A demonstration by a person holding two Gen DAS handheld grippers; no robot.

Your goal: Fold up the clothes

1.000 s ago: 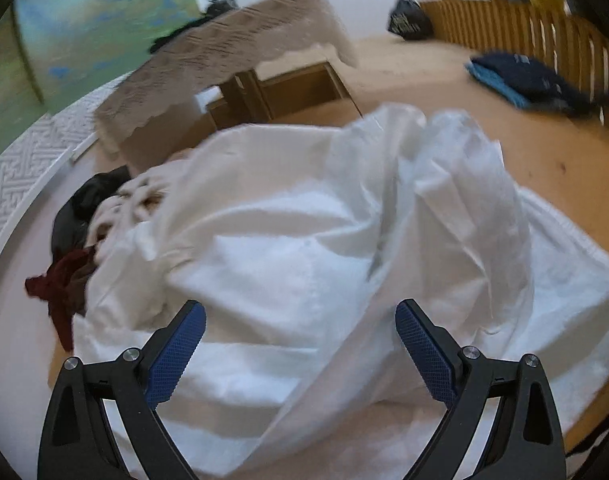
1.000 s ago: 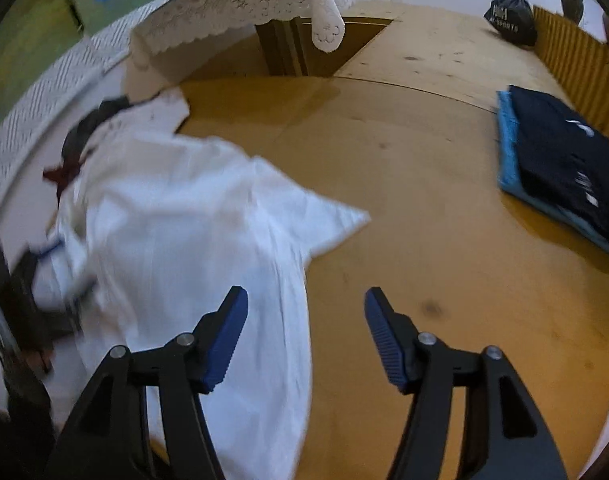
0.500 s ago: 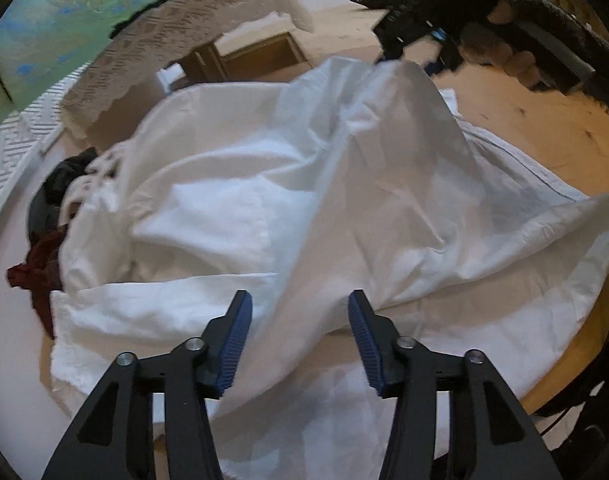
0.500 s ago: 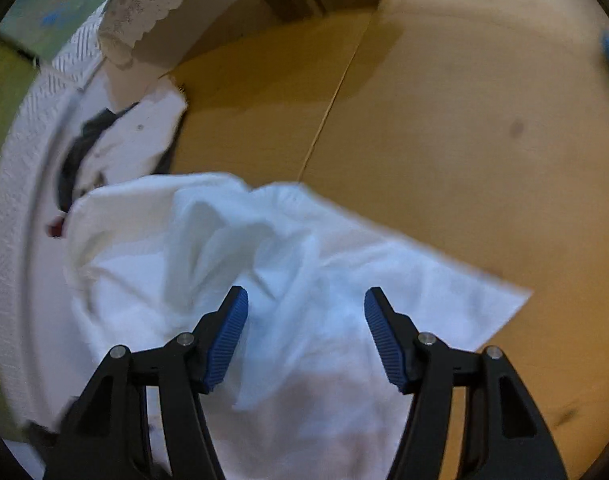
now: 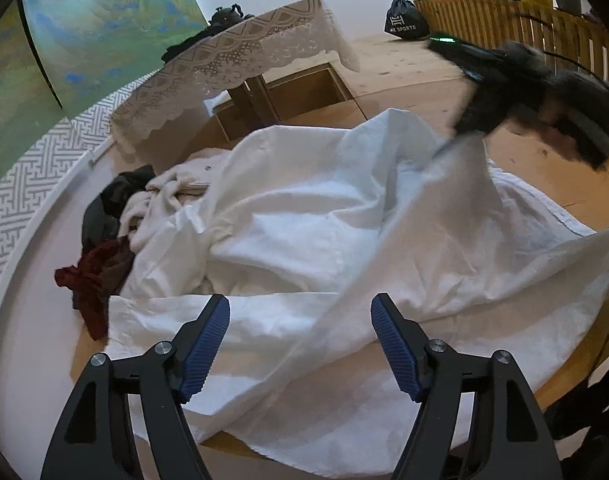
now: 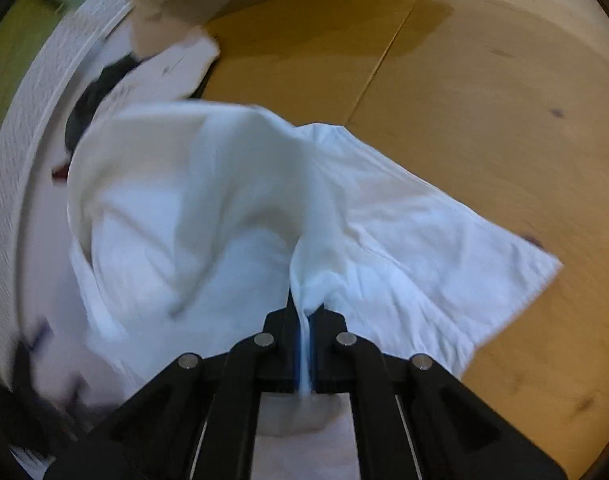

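White cloth, a large crumpled garment (image 5: 324,236), is lying across the wooden tabletop (image 6: 484,92), its near hem hanging over the table edge. To the far right we are seeing bare wood, open room. Our right gripper (image 6: 304,344) is pinching a fold of it, jaws clenched; only the left wrist view is showing this gripper from outside, blurred. Our left gripper (image 5: 300,344) is opening above the cloth, apparently touching nothing. Dark clothes (image 5: 100,248) are lying far left, near a lace-covered table (image 5: 240,60).
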